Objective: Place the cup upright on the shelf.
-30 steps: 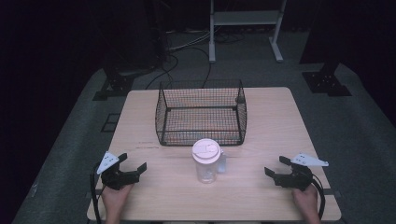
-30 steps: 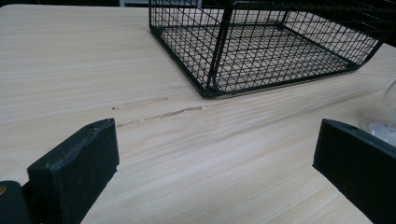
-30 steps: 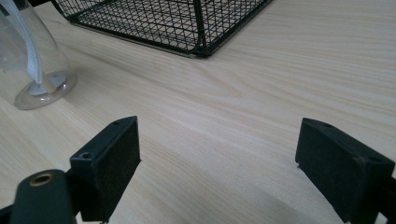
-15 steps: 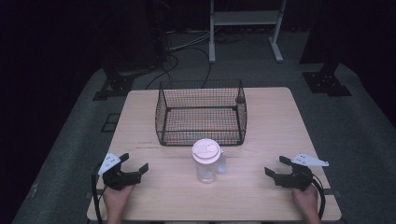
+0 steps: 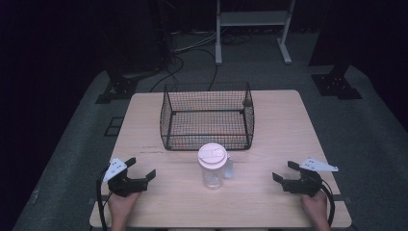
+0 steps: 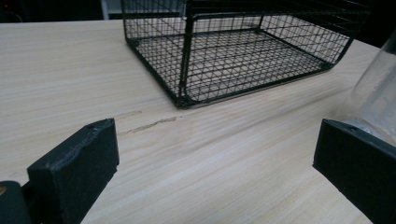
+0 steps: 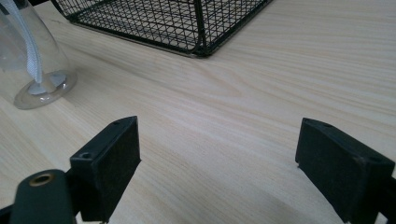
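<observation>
A clear plastic jar [image 5: 212,166] with a pale pink lid stands upright just below the middle of the high view, on the wooden desk [image 5: 284,130]. Directly above it in the frame, close but apart, sits a black wire basket [image 5: 207,115]. At lower left the left hand-held gripper [image 5: 143,168] rests low over the desk, jaws spread wide with nothing between them. At lower right the right hand-held gripper [image 5: 284,170] does likewise, jaws apart. Both point inward at the jar, each well apart from it. A hand [image 5: 121,206] grips each from the bottom edge.
</observation>
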Available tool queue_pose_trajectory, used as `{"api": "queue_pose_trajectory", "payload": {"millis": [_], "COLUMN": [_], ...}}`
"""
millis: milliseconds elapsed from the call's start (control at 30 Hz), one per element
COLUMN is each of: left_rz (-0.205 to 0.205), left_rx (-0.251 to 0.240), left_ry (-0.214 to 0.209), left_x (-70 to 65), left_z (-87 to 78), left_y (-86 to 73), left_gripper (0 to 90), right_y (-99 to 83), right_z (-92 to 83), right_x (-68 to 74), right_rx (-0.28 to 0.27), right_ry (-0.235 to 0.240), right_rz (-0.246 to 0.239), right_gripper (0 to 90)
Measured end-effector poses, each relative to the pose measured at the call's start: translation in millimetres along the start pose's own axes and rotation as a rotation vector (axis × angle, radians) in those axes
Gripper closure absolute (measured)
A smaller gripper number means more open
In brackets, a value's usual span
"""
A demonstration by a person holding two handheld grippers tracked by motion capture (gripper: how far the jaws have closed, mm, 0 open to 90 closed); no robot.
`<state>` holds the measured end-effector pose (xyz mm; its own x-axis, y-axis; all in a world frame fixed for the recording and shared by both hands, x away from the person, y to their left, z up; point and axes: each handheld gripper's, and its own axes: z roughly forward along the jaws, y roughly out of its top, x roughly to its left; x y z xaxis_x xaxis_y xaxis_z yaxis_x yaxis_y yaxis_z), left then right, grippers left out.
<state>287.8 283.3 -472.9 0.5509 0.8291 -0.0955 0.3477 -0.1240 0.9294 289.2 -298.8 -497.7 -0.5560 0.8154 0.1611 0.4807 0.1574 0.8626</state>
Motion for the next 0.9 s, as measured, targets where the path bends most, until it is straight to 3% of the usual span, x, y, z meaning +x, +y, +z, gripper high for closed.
{"api": "queue_pose_trajectory", "payload": {"millis": [267, 567, 900], "left_rz": [0.044, 0.063, 0.147], "left_rx": [0.033, 0.023, 0.044], "left_ry": [-0.014, -0.045, -0.082], "left_x": [-7.7, -14.8, -28.5], "left_z": [6.6, 9.2, 15.5], "left_y": [1.0, 7.5, 26.4], "left_gripper": [0.0, 0.0, 0.0], "right_y": [0.0, 0.1, 0.1], "right_z": [0.3, 0.9, 1.2], "right_x": [0.5, 0.8, 1.4], "right_rx": [0.005, 0.008, 0.012], "right_ry": [-0.001, -0.003, -0.002], "right_rz": [-0.002, -0.008, -0.011], "right_gripper": [12.9, 12.9, 12.9]}}
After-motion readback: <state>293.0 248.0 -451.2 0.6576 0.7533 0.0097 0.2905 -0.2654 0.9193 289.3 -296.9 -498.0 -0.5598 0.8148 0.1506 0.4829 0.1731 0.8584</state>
